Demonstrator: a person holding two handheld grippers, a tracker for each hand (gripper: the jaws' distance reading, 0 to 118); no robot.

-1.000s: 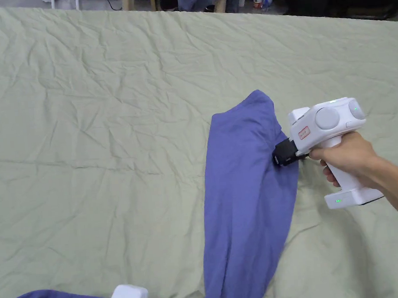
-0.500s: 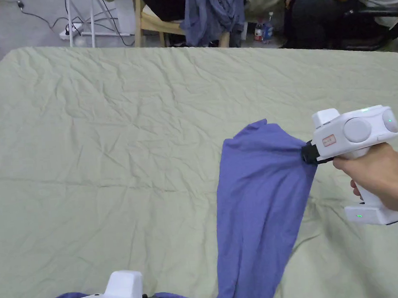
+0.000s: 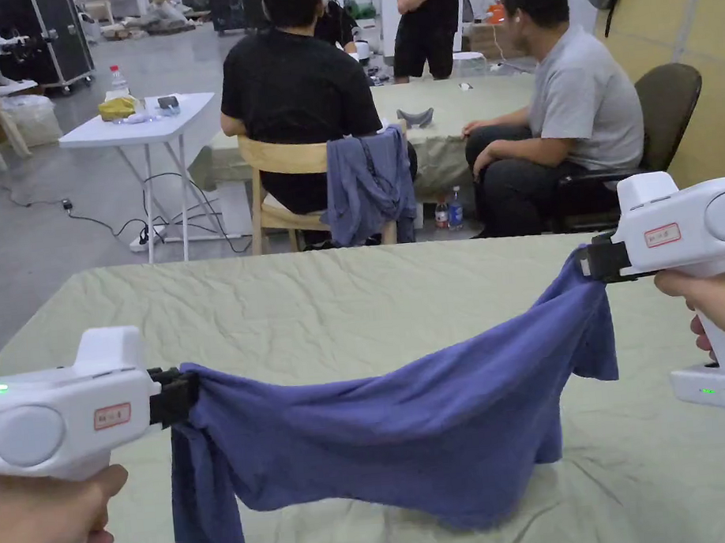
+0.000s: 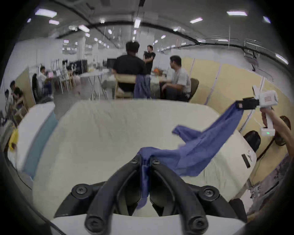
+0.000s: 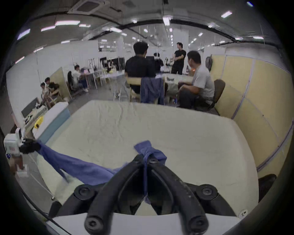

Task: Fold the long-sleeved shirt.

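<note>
- The bed [image 3: 355, 300], under its pale green sheet, lies below and beyond both your hands. It is the surface the shirt has to go down on, and most of it stretches away on the far side of the cloth.
- The long-sleeved shirt [image 3: 414, 430] hangs between your two tools with its long axis running left to right across the near part of the bed. It sags in the middle, and its lowest fold looks to touch the sheet. A loose length drops straight down at the left end, probably a sleeve.
- Your right hand-held gripper [image 3: 599, 260] is clamped on the right end of the shirt. In the right gripper view its jaws stand together with blue cloth pinched between them [image 5: 145, 160]. It sits higher and farther than the left one.
- Your left hand-held gripper [image 3: 175, 395] is clamped on the left end; the left gripper view shows cloth squeezed between its closed jaws [image 4: 145, 160]. It is lower and nearer to you.
- For the coming lay-down, the shirt lies inward from each tool, so level the two ends first.
- A second ago the shirt lay lengthwise, near to far, flat on the sheet with only the right tool at its edge. Now it is lifted, turned crosswise and spread between both.
</note>
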